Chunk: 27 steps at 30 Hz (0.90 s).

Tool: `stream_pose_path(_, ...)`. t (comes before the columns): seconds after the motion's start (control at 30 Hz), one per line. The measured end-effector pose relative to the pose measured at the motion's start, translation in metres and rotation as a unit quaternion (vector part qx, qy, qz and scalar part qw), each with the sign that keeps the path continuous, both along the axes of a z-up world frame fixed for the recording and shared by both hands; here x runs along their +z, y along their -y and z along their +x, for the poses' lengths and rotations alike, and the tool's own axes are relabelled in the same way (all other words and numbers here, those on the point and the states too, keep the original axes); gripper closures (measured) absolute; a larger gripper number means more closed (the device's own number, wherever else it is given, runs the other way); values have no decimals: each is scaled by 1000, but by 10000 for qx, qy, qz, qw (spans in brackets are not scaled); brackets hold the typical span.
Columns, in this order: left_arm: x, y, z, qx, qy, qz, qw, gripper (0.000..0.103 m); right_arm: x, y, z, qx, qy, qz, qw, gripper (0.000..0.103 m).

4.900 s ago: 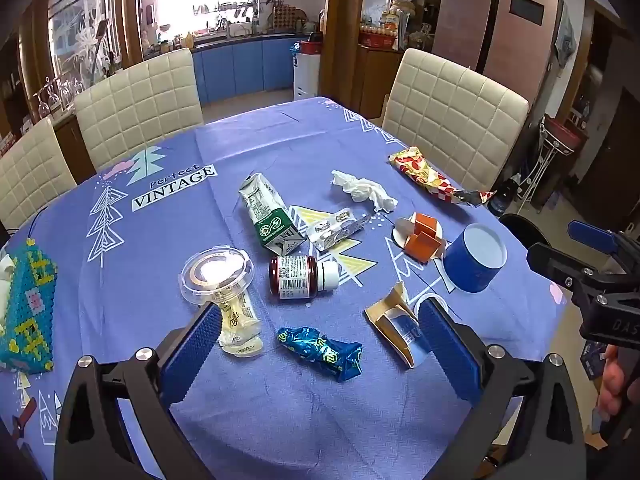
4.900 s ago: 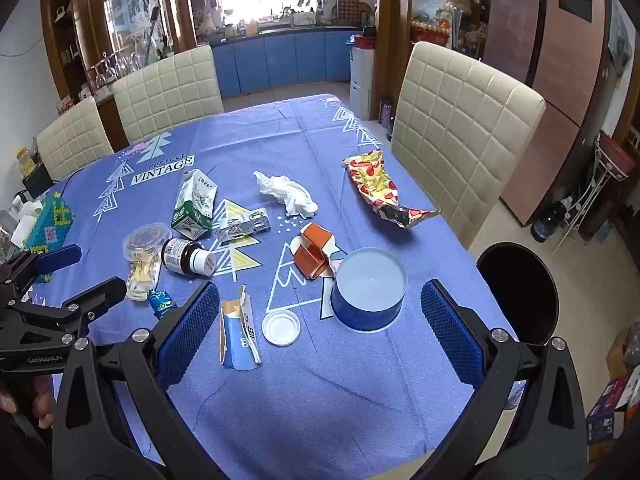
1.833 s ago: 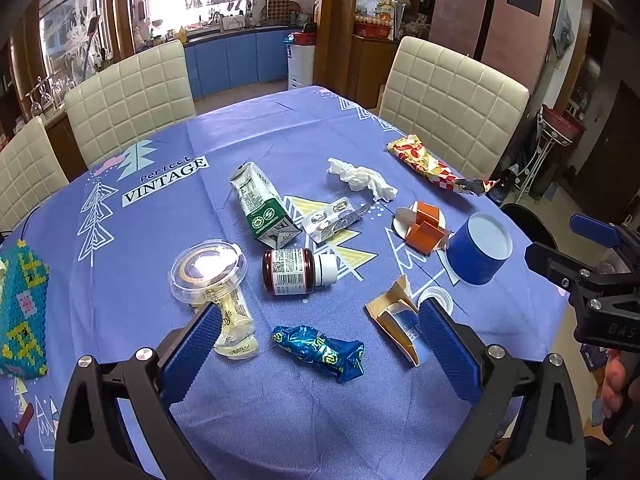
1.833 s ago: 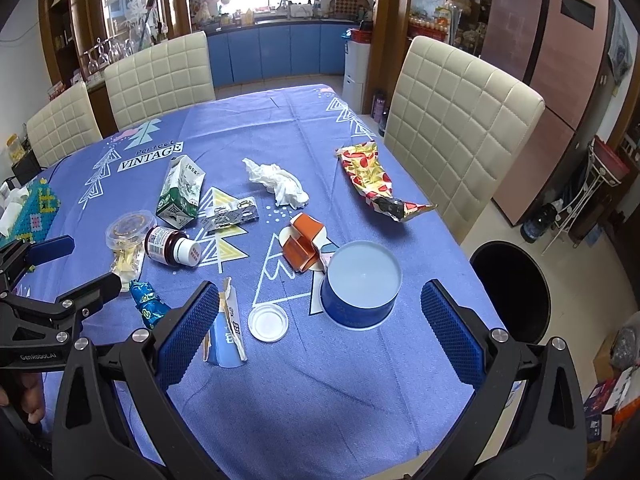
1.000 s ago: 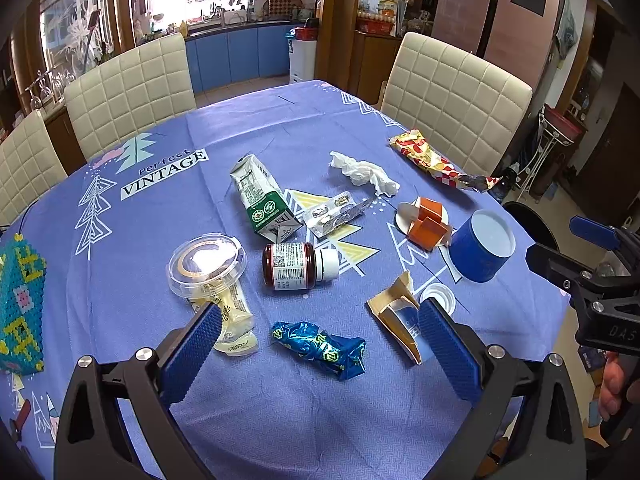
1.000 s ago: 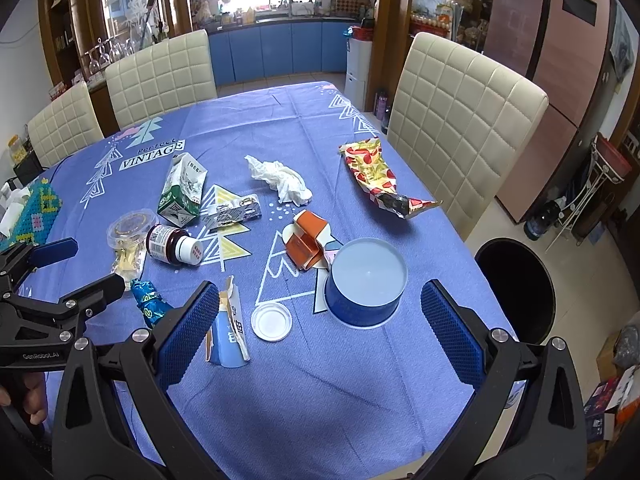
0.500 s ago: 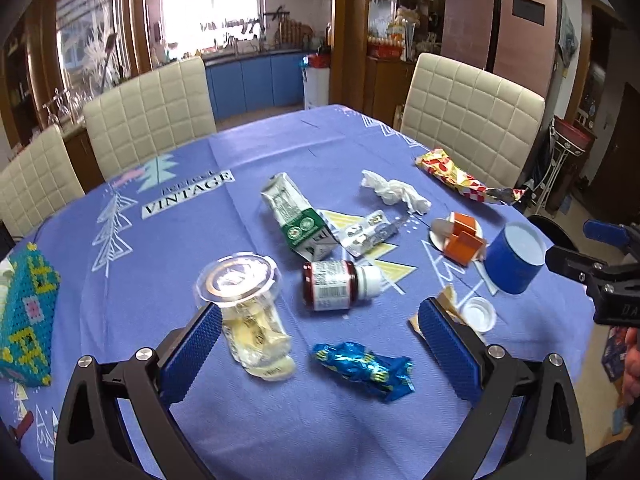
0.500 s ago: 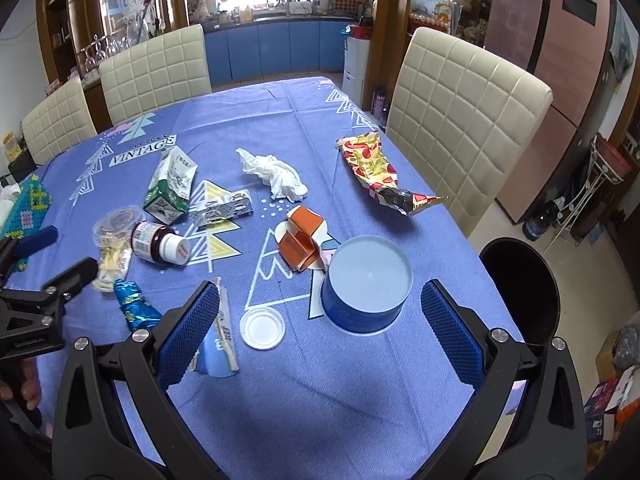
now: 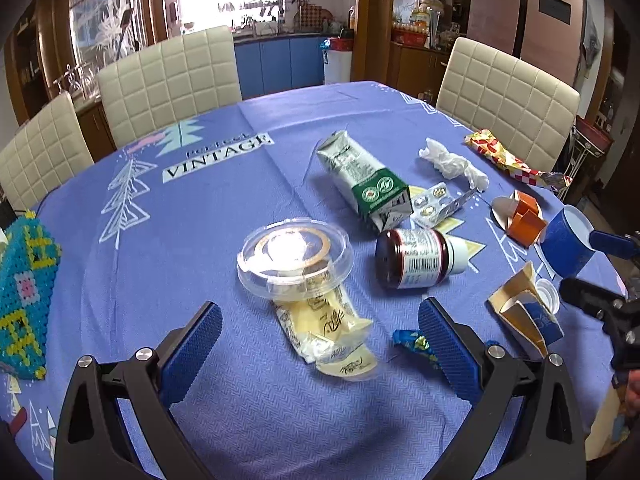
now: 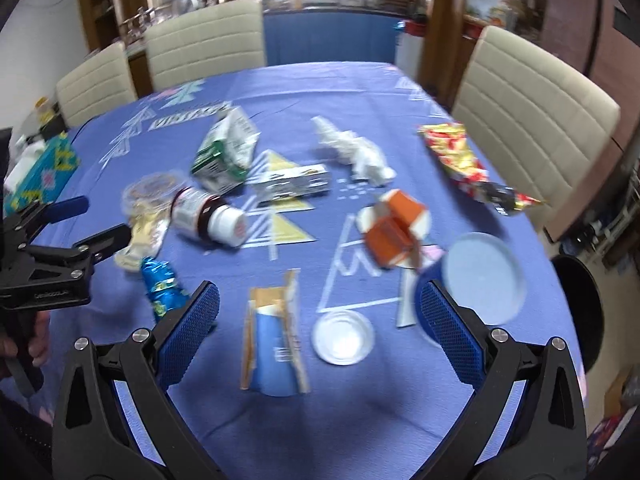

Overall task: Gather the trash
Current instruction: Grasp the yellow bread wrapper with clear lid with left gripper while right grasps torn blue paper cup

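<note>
Left gripper [image 9: 320, 336] wide open, nothing held, hovering low over the table [image 9: 224, 184] edge. Between its pads: yellow wrapper [image 9: 328, 324], partly under a clear lid [image 9: 295, 255]. Blue foil wrapper [image 9: 414, 346] just by the right pad.

Landmark = pill bottle [image 9: 420, 258], lying on its side, white cap pointing right. Lid sits just left of bottle. Green carton [image 9: 362, 182] behind bottle, tipped over. Blister pack [image 9: 438, 204] behind-right of bottle, touching carton's end. Tissue [image 9: 452, 164] further back-right. Red snack bag [image 9: 516, 160] far right of bottle, near table edge. Orange cup [image 9: 524, 222] right of bottle, on a white disc. Blue tub [image 9: 568, 248] beyond that. Torn paper cup [image 9: 528, 316] front-right of bottle w/ small white cap [image 9: 548, 292] touching it.

Right gripper [image 10: 318, 332] also wide open, empty; view is motion-blurred. Torn paper cup and white cap lie between its pads, tub by the right pad. Black bin [image 10: 576, 312] on floor off the table's right side. A hand [image 10: 38, 340] grips the left tool's handle.

Beaded box [image 9: 22, 292] far left of bottle.
</note>
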State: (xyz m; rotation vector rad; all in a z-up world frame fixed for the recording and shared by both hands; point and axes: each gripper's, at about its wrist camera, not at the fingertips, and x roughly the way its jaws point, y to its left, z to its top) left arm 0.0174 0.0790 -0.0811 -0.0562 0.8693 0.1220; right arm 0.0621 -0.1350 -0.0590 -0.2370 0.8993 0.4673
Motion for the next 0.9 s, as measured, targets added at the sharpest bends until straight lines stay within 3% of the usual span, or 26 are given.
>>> stream_pose_path(0.1, -10, 1, -1, -21, -120, 124, 9998, 7, -10, -12, -2, 208, -102, -163, 9996, 5)
stream_pose_path(0.17, -18, -1, 1, 39, -243, 190, 9995, 7, -17, -19, -3, 327, -239, -233, 9989, 11)
stream_pose_path(0.4, -40, -14, 19, 279, -603, -152, 9977, 7, -31, -29, -3, 475, -332, -514, 9970, 20)
stream_pose_path(0.5, -46, -10, 26, 189, -732, -127, 9971, 7, -41, -32, 1, 532, -529, -575, 9955, 45)
stream_pose_path(0.53, -47, -8, 27, 166, -739, -46, 9971, 7, -45, -33, 2, 554, -638, -597, 9946, 58)
stream_pose_path(0.57, -48, -7, 28, 121, -711, -43, 9974, 7, -50, -33, 3, 564, -736, -599, 9939, 64)
stream_pose_path(0.63, -48, -7, 27, 71, -668, -40, 9977, 9, -52, -29, 3, 536, -747, -436, 9948, 65)
stream_pose_path(0.7, -46, -5, 25, -34, -566, -17, 9984, 20, -52, -28, 3, 555, -750, -410, 9948, 65)
stream_pose_path(0.77, -42, -1, 24, -237, -477, 10, 9986, 45, -51, -27, 2, 560, -751, -407, 9948, 66)
stream_pose_path(0.9, -39, 3, 25, -327, -461, -38, 9984, 58, -51, -27, 1, 552, -776, -411, 9946, 66)
